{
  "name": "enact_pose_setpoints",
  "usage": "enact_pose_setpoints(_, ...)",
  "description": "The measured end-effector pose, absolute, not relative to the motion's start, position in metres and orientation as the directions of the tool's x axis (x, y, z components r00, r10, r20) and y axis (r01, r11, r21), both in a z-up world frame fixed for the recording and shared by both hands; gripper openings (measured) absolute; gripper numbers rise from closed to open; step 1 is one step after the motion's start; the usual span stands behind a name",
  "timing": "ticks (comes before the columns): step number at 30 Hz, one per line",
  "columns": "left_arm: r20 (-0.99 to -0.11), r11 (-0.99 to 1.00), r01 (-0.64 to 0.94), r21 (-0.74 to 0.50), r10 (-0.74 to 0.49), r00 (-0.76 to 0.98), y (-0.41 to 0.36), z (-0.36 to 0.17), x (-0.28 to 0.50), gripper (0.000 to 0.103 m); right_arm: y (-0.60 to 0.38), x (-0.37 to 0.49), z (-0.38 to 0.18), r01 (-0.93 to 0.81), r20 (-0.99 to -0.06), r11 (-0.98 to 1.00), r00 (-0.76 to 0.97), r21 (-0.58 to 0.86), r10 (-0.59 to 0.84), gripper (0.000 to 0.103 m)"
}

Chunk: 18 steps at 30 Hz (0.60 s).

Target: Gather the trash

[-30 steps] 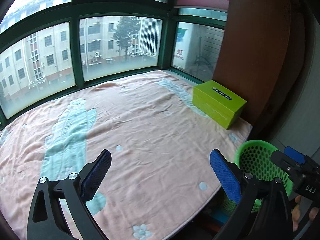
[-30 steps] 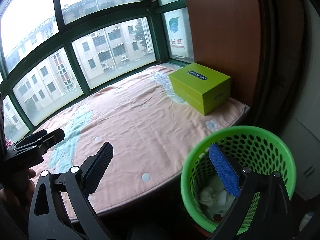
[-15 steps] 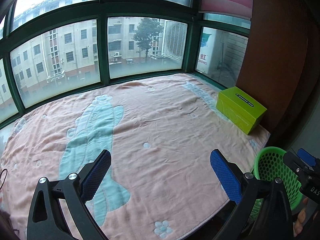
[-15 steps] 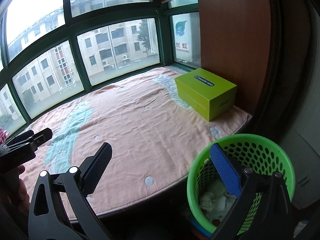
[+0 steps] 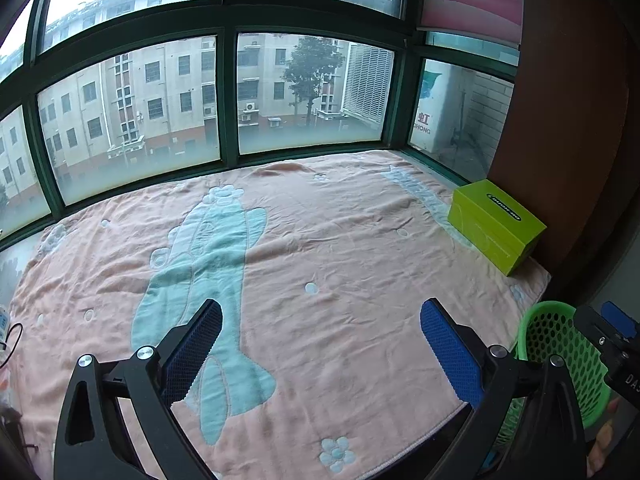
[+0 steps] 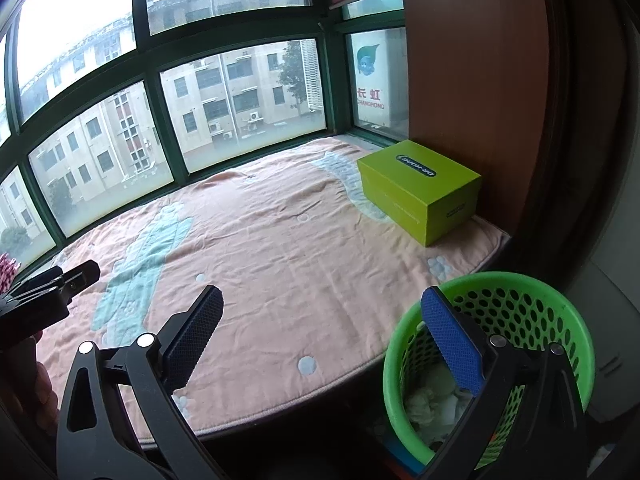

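A green perforated trash basket (image 6: pixel 520 296) stands on the floor beside the bed's right corner, with crumpled white paper (image 6: pixel 432 404) inside. It also shows in the left wrist view (image 5: pixel 560 344). My right gripper (image 6: pixel 320 320) is open and empty, its right finger over the basket's rim. My left gripper (image 5: pixel 320 332) is open and empty above the pink blanket (image 5: pixel 320 240). No loose trash shows on the blanket.
A lime-green box (image 6: pixel 424 188) sits at the blanket's far right corner against a brown wooden panel (image 6: pixel 472 60); it also shows in the left wrist view (image 5: pixel 496 224). Green-framed windows (image 5: pixel 228 96) close off the far side. A cable (image 5: pixel 10 340) lies at the left edge.
The left gripper has drawn back and swung left, so more of the blanket shows and the box and basket sit farther right. The right gripper has shifted slightly. Both stay open.
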<state>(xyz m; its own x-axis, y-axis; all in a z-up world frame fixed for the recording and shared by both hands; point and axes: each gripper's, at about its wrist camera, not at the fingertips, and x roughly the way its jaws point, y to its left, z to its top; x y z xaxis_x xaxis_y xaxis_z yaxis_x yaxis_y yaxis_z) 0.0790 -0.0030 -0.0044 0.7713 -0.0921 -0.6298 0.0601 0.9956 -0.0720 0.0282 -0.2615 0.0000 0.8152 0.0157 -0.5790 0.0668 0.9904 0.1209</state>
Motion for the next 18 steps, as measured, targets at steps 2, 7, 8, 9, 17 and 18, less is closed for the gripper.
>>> enact_pose_setpoints(2,-0.631,0.996,0.057,-0.075,-0.091,0.771,-0.0026,-0.0048,0.0786,0.096,-0.2613,0.0284,0.0003,0.066,-0.578,0.99,0.816,0.121,0.016,0.098)
enact_pose_setpoints(7,-0.63,0.996,0.048,-0.077,-0.086,0.771,-0.001,-0.0046,0.0775,0.096,-0.258,0.0277,0.0002,0.059,-0.578,0.991,0.816,0.116,0.019,0.098)
enact_pose_setpoints(8,-0.63,0.996,0.048,-0.077,-0.085,0.772,-0.0006,-0.0046,0.0777,0.096,-0.2572,0.028,0.0001,0.058,-0.579,0.991,0.815,0.117,0.021,0.098)
enact_pose_setpoints(9,-0.63,0.996,0.048,-0.076,-0.085,0.772,-0.0004,-0.0046,0.0772,0.096,-0.2565,0.0286,-0.0002,0.057,-0.58,0.991,0.815,0.117,0.022,0.098)
enact_pose_setpoints(17,-0.632,0.996,0.04,-0.075,-0.078,0.771,0.0017,-0.0036,0.0757,0.096,-0.2542,0.028,0.0005,0.053,-0.577,0.992,0.816,0.119,0.026,0.098)
enact_pose_setpoints(18,-0.632,0.997,0.039,-0.073,-0.077,0.771,0.0018,-0.0037,0.0758,0.096,-0.2545,0.028,0.0002,0.055,-0.577,0.992,0.817,0.118,0.023,0.098)
